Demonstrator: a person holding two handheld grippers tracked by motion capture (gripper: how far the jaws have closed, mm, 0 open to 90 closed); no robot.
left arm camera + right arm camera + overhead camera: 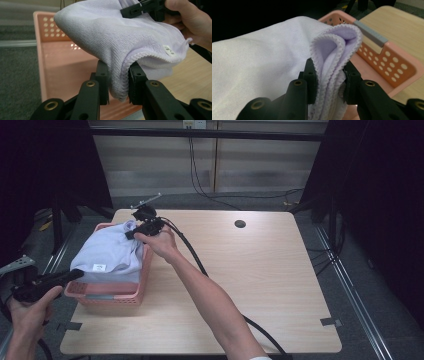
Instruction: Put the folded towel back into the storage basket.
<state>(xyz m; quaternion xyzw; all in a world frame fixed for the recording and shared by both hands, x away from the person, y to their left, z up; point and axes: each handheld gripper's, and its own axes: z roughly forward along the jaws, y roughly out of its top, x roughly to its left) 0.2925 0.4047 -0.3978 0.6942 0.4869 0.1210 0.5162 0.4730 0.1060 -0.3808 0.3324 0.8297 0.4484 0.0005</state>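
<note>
Overhead view; two close gripper views

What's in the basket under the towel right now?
Under the towel, held up by both grippers, the basket shows bare pink floor and wall. The part behind the towel's fold is covered.

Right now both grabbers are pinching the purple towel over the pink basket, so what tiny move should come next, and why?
Probably lower both together. The left gripper and the right gripper each clamp folded edges of the lavender towel, which hangs above the pink basket; the basket's floor shows bare beneath it in the left gripper view, so easing down should lay it inside flat.
</note>
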